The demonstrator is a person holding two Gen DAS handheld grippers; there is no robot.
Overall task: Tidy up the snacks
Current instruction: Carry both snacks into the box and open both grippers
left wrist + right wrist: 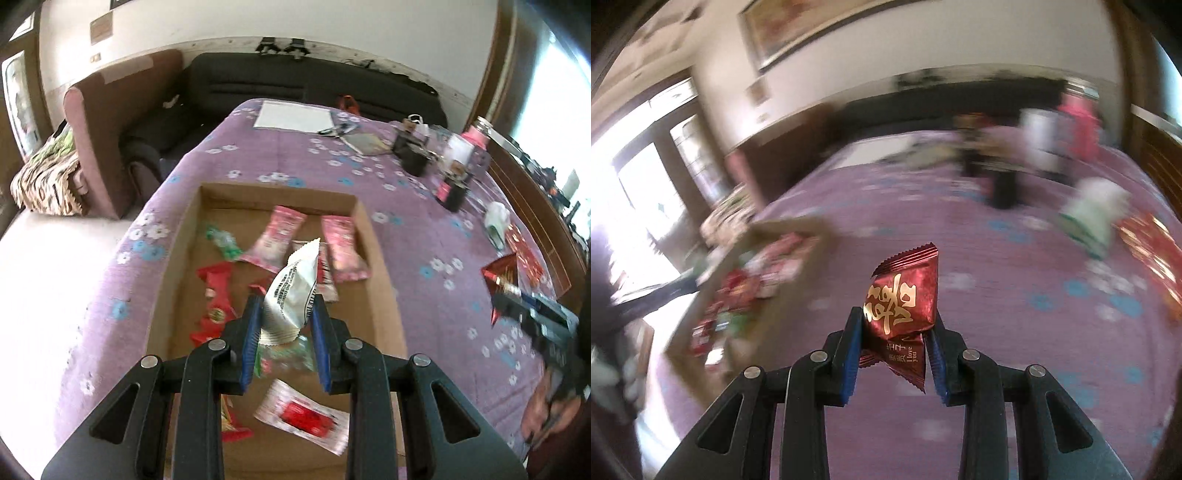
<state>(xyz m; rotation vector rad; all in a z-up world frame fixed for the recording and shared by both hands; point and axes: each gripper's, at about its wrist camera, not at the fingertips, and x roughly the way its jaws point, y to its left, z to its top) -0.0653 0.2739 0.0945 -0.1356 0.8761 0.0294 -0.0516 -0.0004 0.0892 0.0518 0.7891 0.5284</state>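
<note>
My left gripper [286, 304] is shut on a white snack packet [293, 291] with black print, held above the shallow cardboard box [177, 243]. Inside the box lie pink [275, 238], red [216, 295], green [221, 242] and white-and-red [304, 415] snack packets. My right gripper [895, 321] is shut on a dark red foil packet [905, 295] with gold lettering, above the purple flowered cloth [1015, 295]. That same red packet [498, 275] and the right gripper [517, 295] show at the right edge of the left wrist view. The box [798, 251] appears blurred at the left of the right wrist view.
On the cloth to the right lie a white-green packet [496, 221] and a red patterned packet [526, 254]. Farther back stand black boxes [413, 155], a pink-lidded jar [478, 134], a white sheet [295, 116] and small items. A dark sofa [295, 81] and an armchair [103, 140] stand beyond the table.
</note>
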